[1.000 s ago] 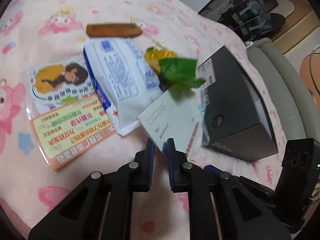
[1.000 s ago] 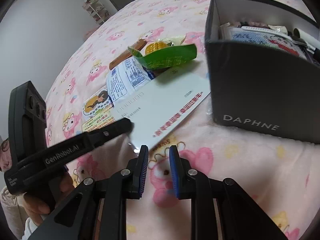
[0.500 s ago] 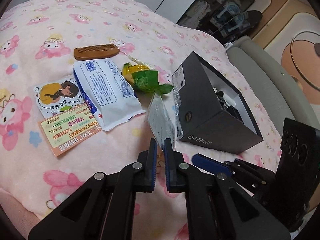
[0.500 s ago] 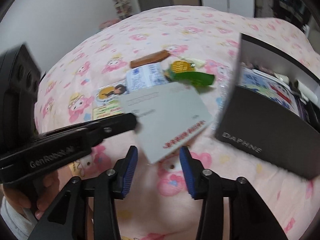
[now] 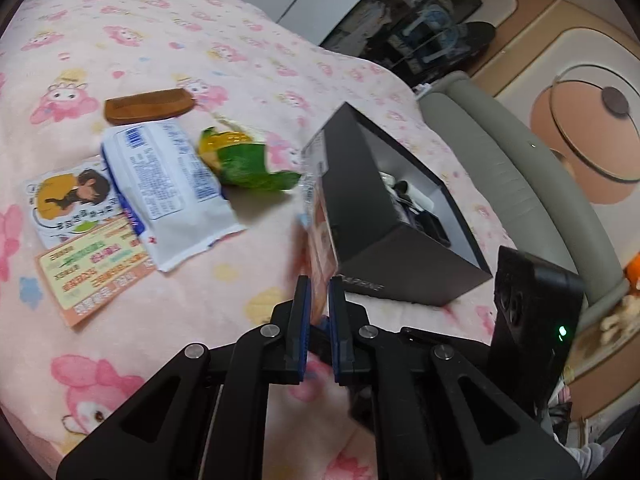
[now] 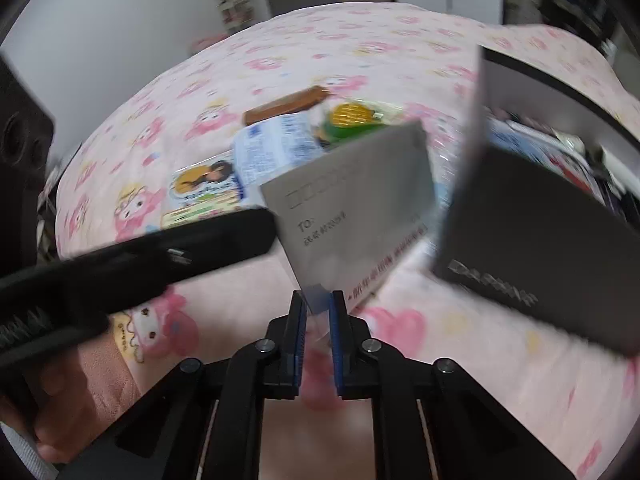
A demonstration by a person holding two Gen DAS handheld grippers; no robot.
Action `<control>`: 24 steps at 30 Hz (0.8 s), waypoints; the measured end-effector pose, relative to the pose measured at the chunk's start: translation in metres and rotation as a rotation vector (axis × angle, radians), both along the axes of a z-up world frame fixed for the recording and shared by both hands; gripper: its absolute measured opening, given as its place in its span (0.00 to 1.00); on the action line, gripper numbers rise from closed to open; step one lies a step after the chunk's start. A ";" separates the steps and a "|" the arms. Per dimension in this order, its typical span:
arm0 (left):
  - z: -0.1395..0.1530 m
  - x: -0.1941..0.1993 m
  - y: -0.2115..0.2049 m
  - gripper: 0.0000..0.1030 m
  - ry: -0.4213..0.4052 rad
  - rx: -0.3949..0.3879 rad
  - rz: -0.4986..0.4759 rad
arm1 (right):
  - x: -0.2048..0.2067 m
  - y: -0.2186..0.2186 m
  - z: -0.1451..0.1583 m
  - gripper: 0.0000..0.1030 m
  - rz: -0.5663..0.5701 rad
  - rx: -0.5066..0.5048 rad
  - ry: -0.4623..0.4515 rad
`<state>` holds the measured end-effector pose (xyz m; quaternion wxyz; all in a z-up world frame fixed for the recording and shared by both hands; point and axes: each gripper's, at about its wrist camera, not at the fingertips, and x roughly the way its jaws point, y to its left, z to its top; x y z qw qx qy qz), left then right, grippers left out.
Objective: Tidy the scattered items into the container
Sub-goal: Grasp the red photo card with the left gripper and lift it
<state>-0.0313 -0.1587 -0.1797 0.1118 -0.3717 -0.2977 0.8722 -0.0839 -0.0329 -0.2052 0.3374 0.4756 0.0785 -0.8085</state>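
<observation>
White paper makes up the envelope [image 6: 352, 208], which hangs in the air just left of the black box [image 6: 532, 248], tilted, its printed "TO:" face toward the right wrist camera and a line of red print along its lower edge. In the left wrist view the envelope [image 5: 318, 240] shows nearly edge-on, blurred, just in front of the box's near corner. The left gripper [image 5: 319, 300] has its 2 fingers pressed together on the envelope's lower edge. The right gripper [image 6: 318, 308] has just been closing, and its blue-padded fingers now pinch the envelope's bottom corner. So both grippers clamp the same envelope, the left one [image 6: 160, 252] reaching in from the left of the right wrist view, with a hand [image 6: 76, 404] on its handle.

The black box [image 5: 384, 224] sits open on a pink cartoon-print blanket [image 5: 200, 40], with several items already inside; its front wall carries silver lettering.

Left of the box, scattered on the blanket, lie a green and yellow snack packet [image 5: 244, 160], a white and blue pouch [image 5: 168, 184], a brown comb [image 5: 148, 106] beyond the pouch, and 2 printed cards: 1 with a cartoon figure [image 5: 68, 200], 1 orange-bordered [image 5: 94, 268].
</observation>
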 end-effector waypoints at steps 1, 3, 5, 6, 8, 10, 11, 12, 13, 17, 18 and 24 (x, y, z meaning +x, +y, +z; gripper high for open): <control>0.002 0.001 0.003 0.05 0.007 -0.005 -0.009 | -0.001 0.008 0.002 0.07 -0.019 -0.015 -0.004; 0.004 0.003 0.005 0.05 0.018 0.015 -0.013 | -0.003 0.024 0.007 0.04 -0.058 -0.042 -0.008; 0.006 0.005 0.004 0.06 0.020 0.069 0.010 | -0.007 0.041 0.013 0.03 -0.090 -0.069 -0.019; 0.007 0.002 0.003 0.10 0.020 0.097 0.013 | -0.008 0.048 0.015 0.03 -0.100 -0.081 -0.026; 0.005 -0.011 0.006 0.17 -0.025 0.088 -0.005 | -0.009 0.062 0.019 0.03 -0.113 -0.101 -0.041; 0.000 -0.028 0.013 0.18 -0.080 0.049 -0.017 | -0.008 0.077 0.022 0.03 -0.119 -0.118 -0.054; -0.003 -0.037 0.016 0.19 -0.102 0.029 -0.022 | -0.007 0.084 0.023 0.03 -0.128 -0.124 -0.057; -0.006 -0.046 0.020 0.19 -0.125 0.009 -0.027 | -0.007 0.090 0.024 0.03 -0.139 -0.130 -0.060; -0.010 -0.054 0.023 0.19 -0.139 0.004 -0.028 | -0.007 0.096 0.024 0.03 -0.148 -0.135 -0.064; -0.025 -0.063 0.031 0.20 -0.163 0.054 -0.030 | -0.007 0.105 0.025 0.03 -0.148 -0.138 -0.061; -0.027 -0.062 0.034 0.20 -0.165 0.056 -0.037 | -0.006 0.104 0.026 0.03 -0.134 -0.137 -0.057; -0.036 -0.055 0.043 0.20 -0.184 0.065 -0.099 | 0.000 0.089 0.021 0.21 -0.052 -0.117 -0.042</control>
